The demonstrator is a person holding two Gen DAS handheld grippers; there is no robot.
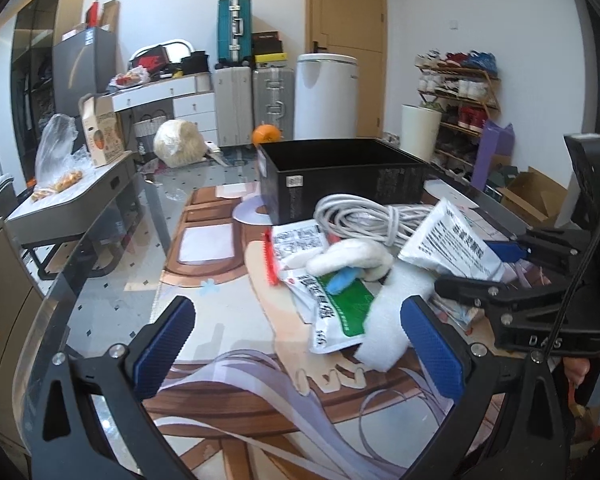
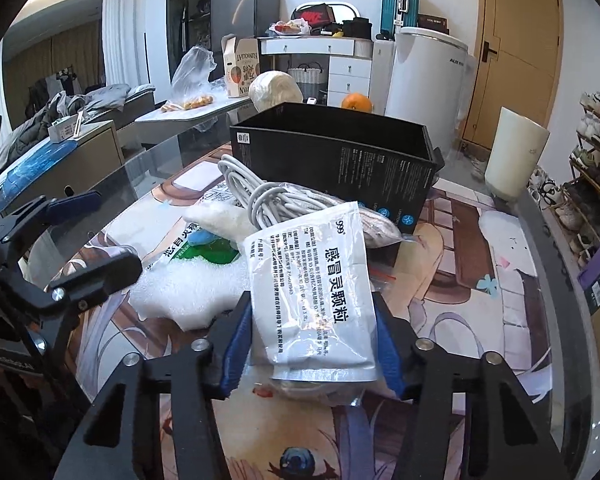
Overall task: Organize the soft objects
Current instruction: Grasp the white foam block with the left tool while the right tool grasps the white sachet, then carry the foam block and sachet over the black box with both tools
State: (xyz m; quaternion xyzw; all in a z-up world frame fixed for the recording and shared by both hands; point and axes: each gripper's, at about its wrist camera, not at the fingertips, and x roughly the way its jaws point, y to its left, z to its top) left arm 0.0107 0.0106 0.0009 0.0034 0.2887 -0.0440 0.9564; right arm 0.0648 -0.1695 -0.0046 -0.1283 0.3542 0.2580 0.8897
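Note:
My right gripper (image 2: pixel 312 320) is shut on a white medicine pouch (image 2: pixel 312 288) and holds it above the table; the pouch also shows in the left wrist view (image 1: pixel 448 240). My left gripper (image 1: pixel 296 332) is open and empty over the mat, just left of a pile: a white foam piece (image 1: pixel 392 316), a green-and-white pouch (image 1: pixel 336 312), a white plush toy (image 1: pixel 352 260) and a coiled white cable (image 1: pixel 364 212). An open black box (image 1: pixel 340 172) stands behind the pile; it also shows in the right wrist view (image 2: pixel 336 156).
The glass table carries a printed anime mat (image 1: pixel 220 280). A grey side table (image 1: pixel 72 196) with bags stands left. Suitcases (image 1: pixel 252 96), a white appliance (image 1: pixel 326 96), a shoe rack (image 1: pixel 460 96) and a door (image 1: pixel 346 20) line the far wall.

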